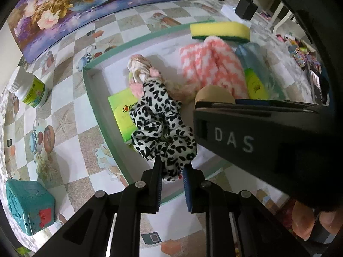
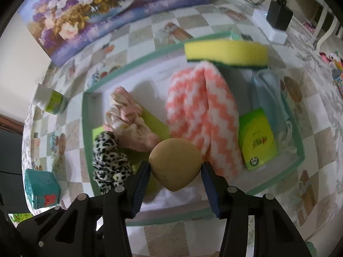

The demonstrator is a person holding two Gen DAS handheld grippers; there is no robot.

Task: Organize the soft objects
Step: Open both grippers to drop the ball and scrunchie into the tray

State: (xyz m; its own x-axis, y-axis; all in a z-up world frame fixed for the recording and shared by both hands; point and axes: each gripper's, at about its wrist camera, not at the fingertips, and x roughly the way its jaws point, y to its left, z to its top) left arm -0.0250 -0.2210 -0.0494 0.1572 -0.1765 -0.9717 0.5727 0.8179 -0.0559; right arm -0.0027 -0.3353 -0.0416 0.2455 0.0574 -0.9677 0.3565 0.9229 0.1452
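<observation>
Soft objects lie gathered in a shallow green-rimmed tray (image 2: 300, 137) on the desk (image 1: 70, 115), which wears a checked cloth printed with teacups and shells. The left claw (image 1: 171, 171) is clenched on a black-and-white leopard-print scrunchie (image 1: 158, 128), pinching its lower edge while the rest bunches up over the tray's near left part, partly covering a lime-green packet (image 1: 120, 111). The right claw (image 2: 175, 173) grips a tan teardrop-shaped sponge (image 2: 174, 160) between its blue pads, the sponge's point aimed toward the camera, above the tray's near middle; in the left wrist view this claw's black body reaches in from the right. Inside the tray, a pink and cream fabric bundle (image 2: 128, 120) lies left of centre, a fluffy coral-and-white zigzag cloth (image 2: 201, 115) fills the middle, and a yellow sponge with a green scouring side (image 2: 227, 51) sits at the far rim. A pale blue cloth (image 2: 268, 94) and a second lime-green packet (image 2: 257, 137) lie at the right side. Outside the tray, a teal box (image 1: 27, 205) and a white jar with a green label (image 1: 32, 90) stand on the desk to the left, and a flower painting (image 1: 85, 6) leans at the back.
</observation>
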